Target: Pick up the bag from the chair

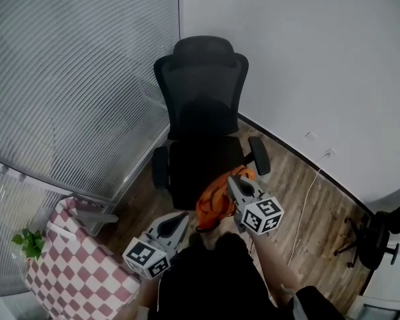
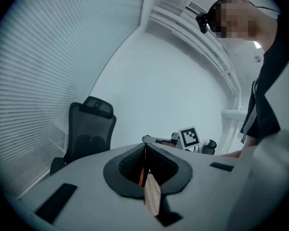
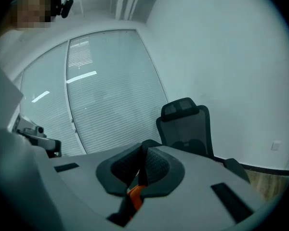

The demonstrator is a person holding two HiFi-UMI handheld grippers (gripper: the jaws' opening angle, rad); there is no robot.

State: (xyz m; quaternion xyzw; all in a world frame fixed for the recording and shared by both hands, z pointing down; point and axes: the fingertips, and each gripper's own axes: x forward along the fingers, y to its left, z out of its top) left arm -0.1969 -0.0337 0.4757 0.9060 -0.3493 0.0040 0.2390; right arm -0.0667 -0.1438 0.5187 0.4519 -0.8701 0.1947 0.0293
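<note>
The orange bag (image 1: 215,202) hangs in the air in front of the black office chair (image 1: 203,112), whose seat is bare. My right gripper (image 1: 233,179) is shut on the bag's top, and orange fabric (image 3: 135,192) shows in the gap behind its closed jaws (image 3: 145,146). My left gripper (image 1: 185,217) sits just left of the bag and a little lower. Its jaws (image 2: 145,148) meet at the tips, with a thin orange sliver and the wood floor visible behind them. I cannot tell whether it touches the bag. The chair (image 2: 89,129) stands to its left.
Slatted blinds (image 1: 67,79) run along the left and a white wall lies behind the chair. A red-and-white checked surface (image 1: 80,265) and a small plant (image 1: 30,242) are at lower left. A cable (image 1: 307,199) and another chair's base (image 1: 367,239) lie at right on the wood floor.
</note>
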